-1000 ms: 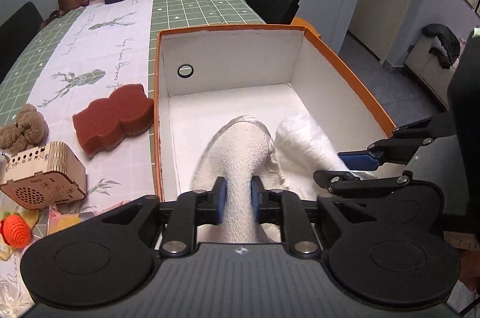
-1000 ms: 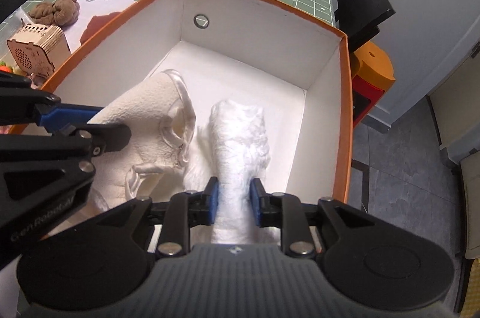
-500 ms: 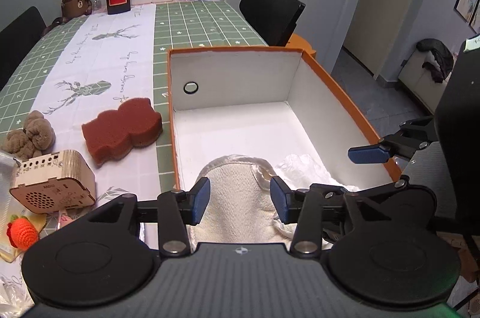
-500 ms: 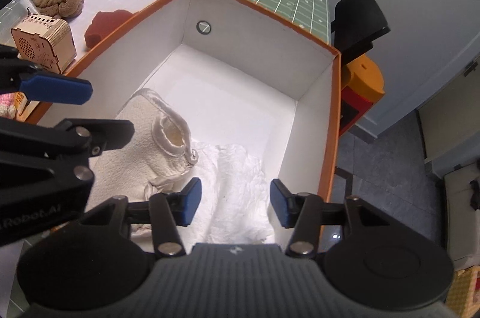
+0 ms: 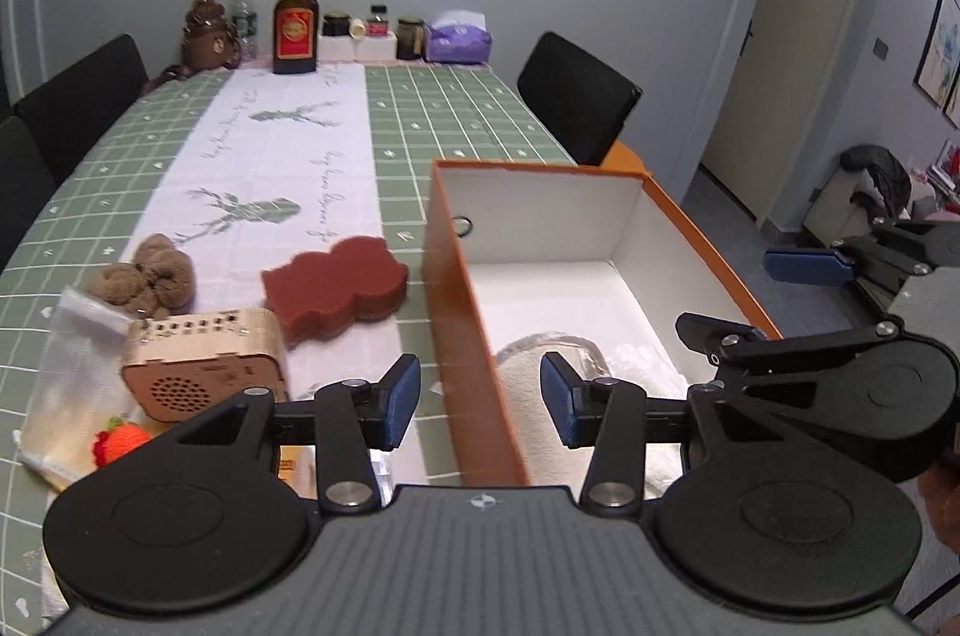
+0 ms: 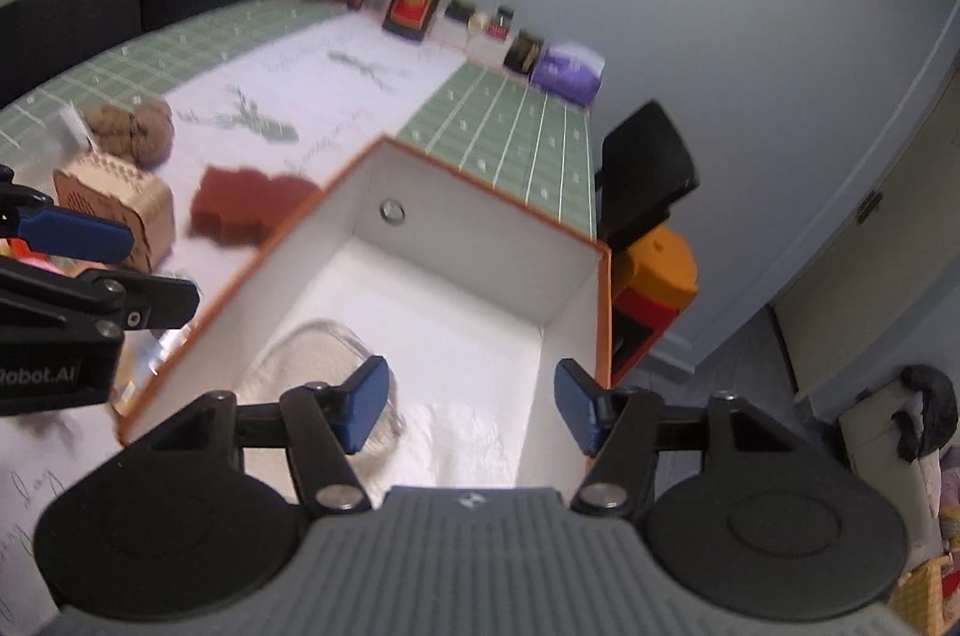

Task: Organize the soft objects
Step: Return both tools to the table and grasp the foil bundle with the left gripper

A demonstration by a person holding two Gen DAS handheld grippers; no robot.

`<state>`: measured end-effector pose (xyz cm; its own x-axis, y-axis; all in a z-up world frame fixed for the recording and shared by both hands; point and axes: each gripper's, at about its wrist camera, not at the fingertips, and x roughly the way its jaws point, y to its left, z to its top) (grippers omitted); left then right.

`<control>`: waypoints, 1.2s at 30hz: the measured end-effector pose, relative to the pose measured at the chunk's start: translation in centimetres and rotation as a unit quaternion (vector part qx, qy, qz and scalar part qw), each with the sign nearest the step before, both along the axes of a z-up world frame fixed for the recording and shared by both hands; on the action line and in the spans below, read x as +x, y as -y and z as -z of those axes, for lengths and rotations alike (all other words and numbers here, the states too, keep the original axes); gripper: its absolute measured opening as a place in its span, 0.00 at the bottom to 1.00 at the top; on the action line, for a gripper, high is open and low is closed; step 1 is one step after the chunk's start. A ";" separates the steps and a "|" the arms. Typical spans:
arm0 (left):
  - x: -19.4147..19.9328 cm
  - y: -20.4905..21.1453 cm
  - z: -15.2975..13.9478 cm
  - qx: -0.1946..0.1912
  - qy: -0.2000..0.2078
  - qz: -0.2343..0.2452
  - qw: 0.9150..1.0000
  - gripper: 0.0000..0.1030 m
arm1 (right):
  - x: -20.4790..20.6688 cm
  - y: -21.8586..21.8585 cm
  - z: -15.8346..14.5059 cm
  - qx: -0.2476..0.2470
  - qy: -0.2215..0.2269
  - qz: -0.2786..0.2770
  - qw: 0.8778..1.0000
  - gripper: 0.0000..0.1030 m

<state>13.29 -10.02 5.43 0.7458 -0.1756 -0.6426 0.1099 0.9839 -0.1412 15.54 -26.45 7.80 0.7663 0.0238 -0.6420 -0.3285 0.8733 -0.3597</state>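
An orange box point(image 5: 708, 240) with white inner walls point(image 6: 456, 240) stands on the table's right side. A cream towel point(image 5: 528, 384) point(image 6: 306, 354) and a white cloth point(image 5: 642, 360) point(image 6: 456, 432) lie inside it at the near end. Above the box's left wall my left gripper point(image 5: 480, 396) hangs open and empty. My right gripper point(image 6: 471, 411) hovers over the near end with its jaws opening and nothing between them. On the table left of the box lie a red sponge point(image 5: 336, 288) point(image 6: 246, 204), a brown plush point(image 5: 144, 276) point(image 6: 129, 129) and a small crocheted toy point(image 5: 120, 441).
A wooden speaker box point(image 5: 204, 360) and a clear plastic bag point(image 5: 72, 366) sit near the front left. A bottle point(image 5: 295, 24), jars, a tissue pack point(image 5: 459, 42) and a brown bear figure point(image 5: 207, 36) line the far end. A black chair point(image 5: 576, 96) stands beyond the box.
Both grippers opened and let go of the towel and the cloth, which now lie in the box. Both have since pulled back and risen above the box.
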 end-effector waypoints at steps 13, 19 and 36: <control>-6.1 -6.0 -1.1 0.038 0.096 -0.036 0.994 0.51 | -8.9 -6.7 1.5 0.080 0.102 -0.023 0.991 0.63; -9.0 -8.9 1.0 0.041 0.114 -0.030 0.992 0.51 | -12.3 -9.2 3.3 0.116 0.113 -0.020 0.987 0.64; -14.5 -17.0 8.3 0.028 0.070 -0.083 0.994 0.57 | -16.1 -14.3 9.0 0.136 0.078 -0.026 0.987 0.67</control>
<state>-1.21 7.00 -2.86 0.8440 -0.0084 -0.5363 -0.0407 0.9960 -0.0797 -0.51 -12.15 -1.23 0.8484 0.2214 -0.4809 -0.3348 0.9280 -0.1634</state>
